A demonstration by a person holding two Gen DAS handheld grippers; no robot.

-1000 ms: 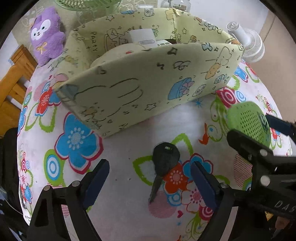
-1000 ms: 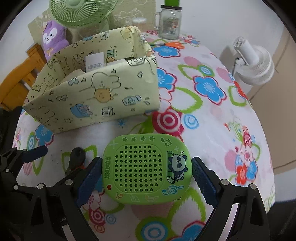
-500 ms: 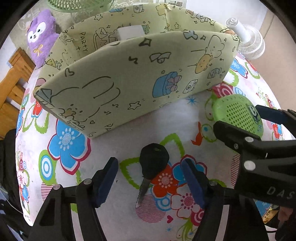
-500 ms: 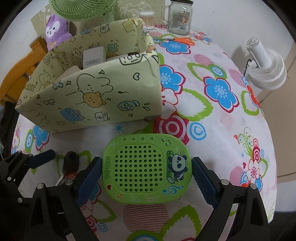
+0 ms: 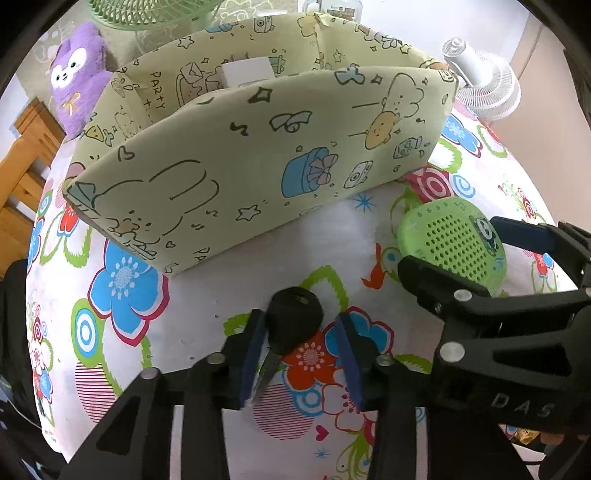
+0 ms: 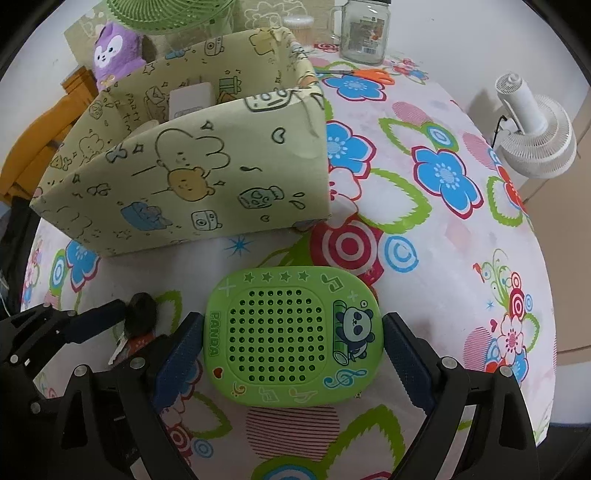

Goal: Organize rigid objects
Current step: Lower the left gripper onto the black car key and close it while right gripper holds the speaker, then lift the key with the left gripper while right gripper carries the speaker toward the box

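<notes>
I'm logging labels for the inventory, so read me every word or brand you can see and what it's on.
"PANDA": left edge of the green speaker.
"PARTY": inside wall of the yellow fabric box.
"DAS": black body of the right gripper, cut off.
Glass jar label: too small to read.

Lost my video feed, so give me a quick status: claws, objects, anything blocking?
Left claw just closed around the black key. Right claw straddles the green panda speaker, pads not touching. Fabric bin close behind, path clear.
</notes>
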